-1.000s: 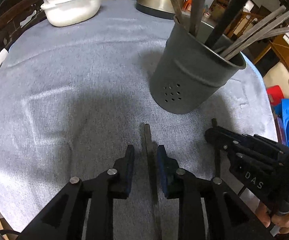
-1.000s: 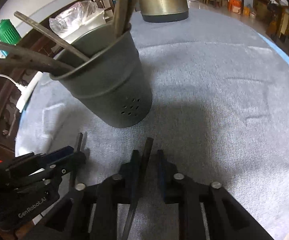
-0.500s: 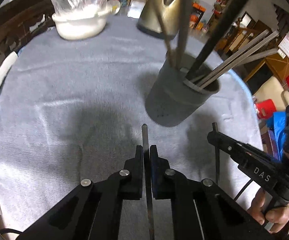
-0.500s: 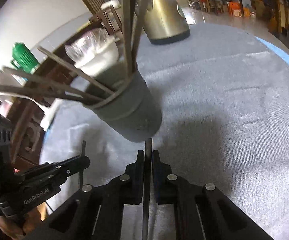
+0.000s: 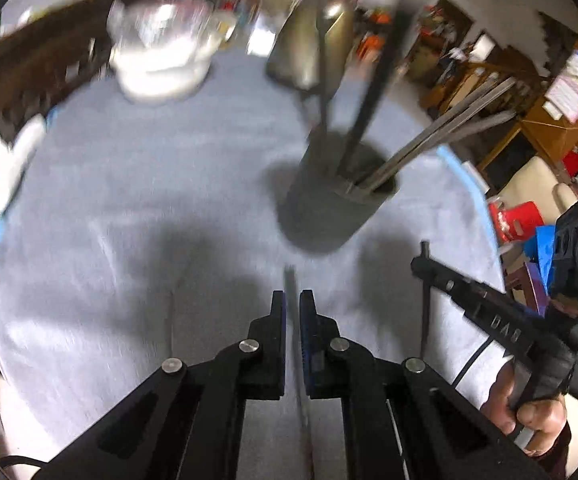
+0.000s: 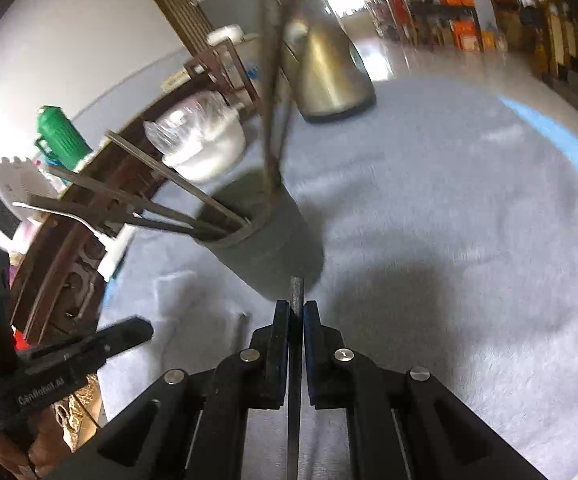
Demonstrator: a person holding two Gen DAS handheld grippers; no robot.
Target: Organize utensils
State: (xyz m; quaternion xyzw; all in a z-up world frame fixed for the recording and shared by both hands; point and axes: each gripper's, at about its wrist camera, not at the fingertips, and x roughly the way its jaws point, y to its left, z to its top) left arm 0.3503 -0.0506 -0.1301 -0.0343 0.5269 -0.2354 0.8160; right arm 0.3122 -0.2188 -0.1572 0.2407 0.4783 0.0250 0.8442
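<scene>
My left gripper point(image 5: 292, 304) is clamped on a thin dark utensil point(image 5: 290, 280) — the pads pinch its shaft and its end pokes out just past the fingertips, clear of the cloth. My right gripper point(image 6: 296, 314) is clamped the same way on a second dark utensil point(image 6: 295, 292), its square end standing up between the pads. From the left camera I see the right gripper off to the side with a hand point(image 5: 529, 412) wrapped round its handle. Just ahead of both stands the grey utensil holder point(image 5: 329, 216), upright near the middle of the grey tablecloth point(image 5: 129, 184), several long utensils point(image 6: 149, 196) leaning out of it. Toward the far edge — a brass-coloured kettle point(image 6: 325, 76) and a white bowl point(image 5: 161, 68) covered in plastic.
</scene>
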